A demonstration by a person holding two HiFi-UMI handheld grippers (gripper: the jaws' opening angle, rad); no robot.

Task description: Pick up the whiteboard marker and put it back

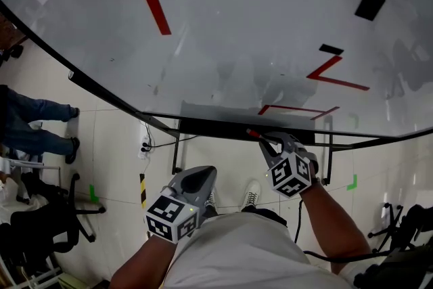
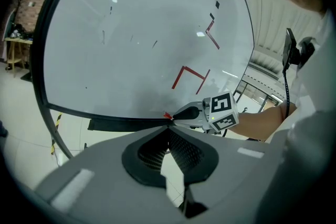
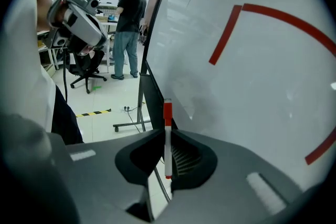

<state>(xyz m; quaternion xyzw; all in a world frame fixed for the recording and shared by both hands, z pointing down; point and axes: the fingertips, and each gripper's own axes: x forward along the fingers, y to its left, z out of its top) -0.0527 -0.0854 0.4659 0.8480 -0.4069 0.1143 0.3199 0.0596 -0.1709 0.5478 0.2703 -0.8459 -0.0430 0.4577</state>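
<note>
Whiteboard (image 1: pixel 257 17) and tray (image 1: pixel 223 126) right ahead
</note>
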